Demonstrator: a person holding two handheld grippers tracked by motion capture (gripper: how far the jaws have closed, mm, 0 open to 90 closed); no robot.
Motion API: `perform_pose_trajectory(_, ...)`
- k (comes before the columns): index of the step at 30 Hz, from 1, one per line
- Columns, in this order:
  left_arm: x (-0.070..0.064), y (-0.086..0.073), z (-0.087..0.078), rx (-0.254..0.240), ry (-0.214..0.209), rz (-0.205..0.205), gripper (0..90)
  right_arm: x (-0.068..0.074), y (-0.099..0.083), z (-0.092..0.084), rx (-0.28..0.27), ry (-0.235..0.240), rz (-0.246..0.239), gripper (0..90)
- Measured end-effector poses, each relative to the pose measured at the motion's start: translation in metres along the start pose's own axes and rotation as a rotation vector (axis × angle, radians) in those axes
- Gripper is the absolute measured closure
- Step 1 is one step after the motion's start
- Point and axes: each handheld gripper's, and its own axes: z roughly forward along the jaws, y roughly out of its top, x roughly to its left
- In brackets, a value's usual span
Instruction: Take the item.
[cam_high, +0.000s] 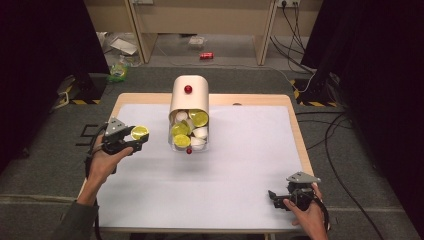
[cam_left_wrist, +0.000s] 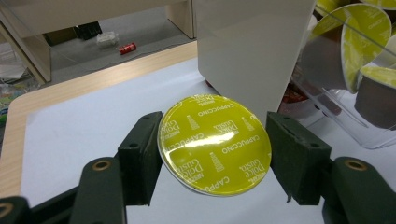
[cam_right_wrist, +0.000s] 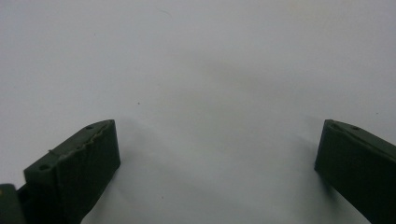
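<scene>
Yellow foil tops the round coffee capsule (cam_left_wrist: 214, 143) that the left gripper (cam_high: 131, 141) holds above the left edge of the white-covered desk (cam_high: 240, 170), its two black jaws pressed against opposite sides of the rim. The capsule looks light and fairly stiff at the rim, but the foil lid is thin and would likely dent or puncture, so the rim is the sensible place to squeeze, and only gently; the smooth plastic may slip if tilted. Its cup-shaped body sits beneath the lid and cannot be seen.

Toward the middle of the desk, near the far edge, stands the tall beige dispenser with a clear plastic front (cam_high: 189, 115), stacked with more yellow-lidded and white capsules; how many lie behind the front ones is hidden. A small red knob (cam_high: 188, 89) sits on its top.

At the near right corner, the right gripper (cam_high: 279, 197) rests with jaws spread wide and nothing between them; its own view gives plain white surface, somewhat blurred.
</scene>
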Motion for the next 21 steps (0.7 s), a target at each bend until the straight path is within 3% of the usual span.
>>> perform_pose_trajectory(21, 0.011, -0.040, 0.016, 0.056, 0.003, -0.058, 38.4, 0.000, 0.000, 0.000, 0.000, 0.000, 0.001, 0.3)
